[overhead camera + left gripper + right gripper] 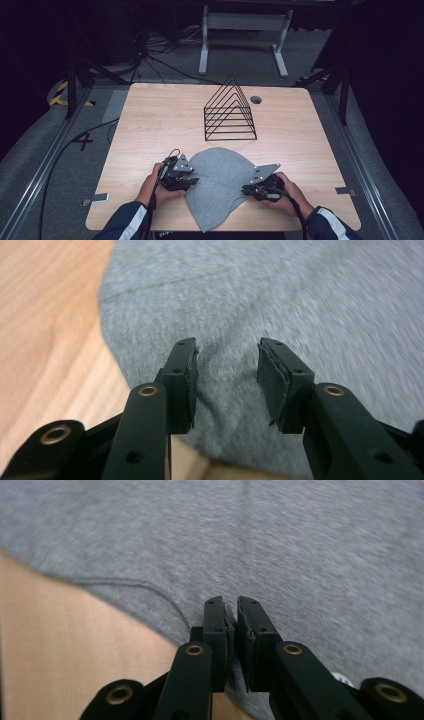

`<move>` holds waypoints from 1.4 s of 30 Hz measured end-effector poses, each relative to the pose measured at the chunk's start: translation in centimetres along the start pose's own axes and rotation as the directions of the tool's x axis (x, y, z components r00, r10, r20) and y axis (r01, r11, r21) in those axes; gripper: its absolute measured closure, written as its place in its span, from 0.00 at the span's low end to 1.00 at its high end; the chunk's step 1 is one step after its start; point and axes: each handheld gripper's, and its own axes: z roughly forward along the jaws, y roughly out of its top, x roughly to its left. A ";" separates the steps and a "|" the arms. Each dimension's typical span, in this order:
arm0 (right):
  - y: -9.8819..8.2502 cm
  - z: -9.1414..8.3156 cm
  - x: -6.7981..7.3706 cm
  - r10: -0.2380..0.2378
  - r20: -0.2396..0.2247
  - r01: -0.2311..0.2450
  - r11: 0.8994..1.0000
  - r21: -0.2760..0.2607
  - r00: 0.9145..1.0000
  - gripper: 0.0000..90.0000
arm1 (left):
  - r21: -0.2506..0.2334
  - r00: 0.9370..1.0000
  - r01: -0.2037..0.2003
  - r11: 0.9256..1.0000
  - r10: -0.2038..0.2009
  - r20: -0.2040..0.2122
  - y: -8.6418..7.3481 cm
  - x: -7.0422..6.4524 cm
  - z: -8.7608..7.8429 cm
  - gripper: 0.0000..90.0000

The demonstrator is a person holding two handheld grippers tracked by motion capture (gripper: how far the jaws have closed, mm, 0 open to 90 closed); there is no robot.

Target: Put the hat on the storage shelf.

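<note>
Grey cloth (pixel 218 185) lies on the table (pixel 150 120) between our grippers: left gripper (pixel 226 377) jaws apart over it, right gripper (pixel 231 630) jaws together. We could bunch the fabric by dragging unevenly.

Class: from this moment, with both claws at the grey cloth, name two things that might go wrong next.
1. The left claw stands open over the grey cloth with fabric between its pads but not pinched; closing may bunch or miss it.
2. The right claw is shut at the cloth's edge; whether it holds fabric is unclear, so a pull might slip.
</note>
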 end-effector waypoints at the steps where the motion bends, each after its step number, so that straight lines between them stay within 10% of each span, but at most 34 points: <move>1: -0.1 -0.1 0.4 0.004 -0.007 -0.004 1.000 0.001 1.000 0.93 | 0.003 1.000 -0.003 1.000 0.003 -0.004 0.3 0.2 0.2 0.67; 8: -0.4 -0.4 2.3 0.010 -0.027 -0.010 1.000 0.001 1.000 0.91 | 0.008 1.000 -0.004 1.000 0.003 0.002 2.5 1.6 2.1 0.59; 12: -0.5 -1.3 2.3 0.013 -0.009 -0.014 0.999 -0.034 1.000 0.73 | 0.011 0.999 0.034 0.999 -0.033 -0.028 3.5 2.0 1.8 0.47; 17: -0.7 -3.8 -0.2 0.079 0.118 -0.062 0.987 -0.147 0.990 0.61 | -0.033 0.996 0.088 0.996 -0.089 -0.009 2.5 1.3 -0.8 0.35; 22: -1.7 -2.7 -2.5 0.090 0.200 -0.072 0.993 -0.094 0.976 0.67 | 0.040 0.998 0.054 0.998 -0.053 -0.024 0.0 -1.8 -1.6 0.31; 30: -2.7 -2.0 -3.0 0.102 0.179 -0.097 0.995 -0.036 0.979 0.67 | 0.078 0.998 0.055 0.995 -0.053 -0.024 -1.8 -3.3 -1.8 0.26; 38: -3.1 -2.3 -1.2 0.086 0.097 -0.086 0.996 -0.009 0.992 0.63 | 0.068 0.990 0.117 0.991 -0.111 -0.089 -2.4 -0.7 -2.3 0.23; 42: -2.6 -2.5 -1.1 0.085 0.123 -0.084 0.996 -0.018 0.989 0.58 | 0.030 0.989 0.141 0.990 -0.139 -0.055 -1.9 0.4 -2.6 0.26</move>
